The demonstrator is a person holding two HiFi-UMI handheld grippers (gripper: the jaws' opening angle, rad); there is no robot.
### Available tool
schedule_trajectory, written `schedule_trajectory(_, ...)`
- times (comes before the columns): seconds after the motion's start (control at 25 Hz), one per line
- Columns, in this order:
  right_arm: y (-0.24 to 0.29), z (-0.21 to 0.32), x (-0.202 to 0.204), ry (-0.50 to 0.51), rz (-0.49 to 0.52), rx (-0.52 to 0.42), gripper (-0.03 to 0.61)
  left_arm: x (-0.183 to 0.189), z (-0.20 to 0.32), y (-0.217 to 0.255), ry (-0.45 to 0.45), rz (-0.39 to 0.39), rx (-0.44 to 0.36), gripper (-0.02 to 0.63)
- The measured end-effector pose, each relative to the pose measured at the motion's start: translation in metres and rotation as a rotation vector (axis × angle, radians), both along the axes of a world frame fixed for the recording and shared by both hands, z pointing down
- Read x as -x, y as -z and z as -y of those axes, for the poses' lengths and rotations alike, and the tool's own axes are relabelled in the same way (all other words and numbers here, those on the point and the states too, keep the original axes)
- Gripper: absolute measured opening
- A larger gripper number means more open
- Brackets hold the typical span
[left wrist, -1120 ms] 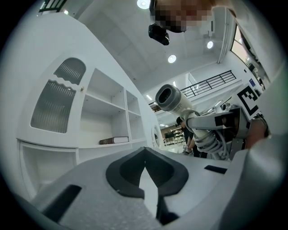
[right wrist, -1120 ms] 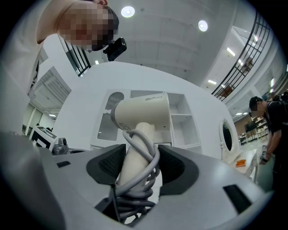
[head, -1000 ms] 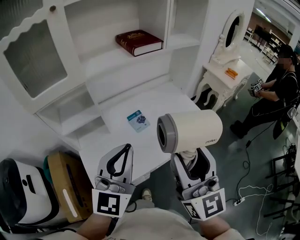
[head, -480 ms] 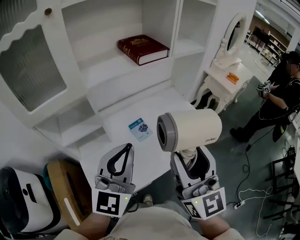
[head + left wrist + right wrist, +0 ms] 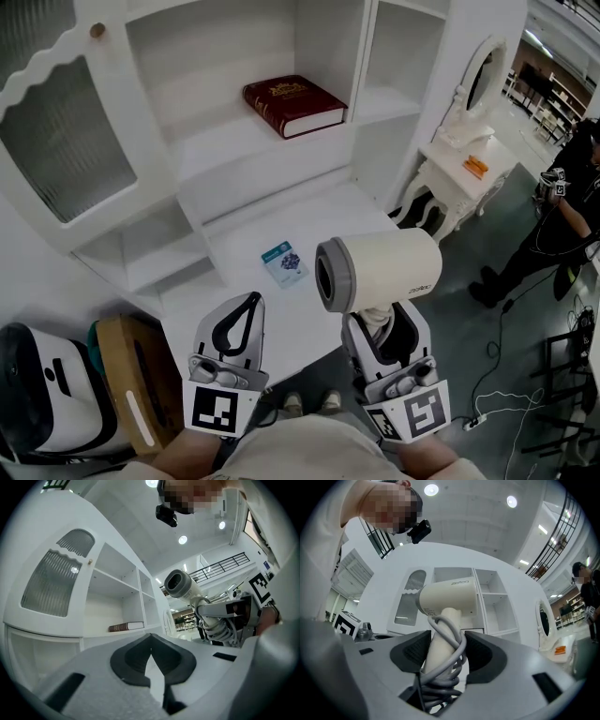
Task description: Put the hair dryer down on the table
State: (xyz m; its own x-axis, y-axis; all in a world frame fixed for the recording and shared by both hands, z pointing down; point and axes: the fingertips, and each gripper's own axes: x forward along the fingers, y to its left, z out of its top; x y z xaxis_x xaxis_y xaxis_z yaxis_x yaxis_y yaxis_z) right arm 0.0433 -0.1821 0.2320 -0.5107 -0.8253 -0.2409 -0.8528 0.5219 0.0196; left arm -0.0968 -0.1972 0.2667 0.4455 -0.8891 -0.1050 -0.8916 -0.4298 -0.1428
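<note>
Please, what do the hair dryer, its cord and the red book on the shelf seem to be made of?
The hair dryer looks like moulded plastic: smooth matte cream body, grey ring at the mouth. The cord seems rubbery or PVC: grey, bending in soft loops round the handle. The book has a dark red hard cover with gold ornament, perhaps leather or imitation; which one is unclear.

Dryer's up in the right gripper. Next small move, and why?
Probably ease the right gripper inward and down toward the bare white table, with its fingers shut. The hair dryer is gripped by its cord-wrapped handle and seems to hang over the table's near right edge, not resting on anything. The blue card lies just left of it, so set down short of that.
</note>
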Motion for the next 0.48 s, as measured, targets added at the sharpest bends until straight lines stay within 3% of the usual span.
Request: schedule_trajectory(0.48, -0.009, 0.005, -0.024, 0.032, -0.019, 0.037, 0.229, -0.018, 0.001, -0.005, 0.049, -0.006, 0.017, 0.012)
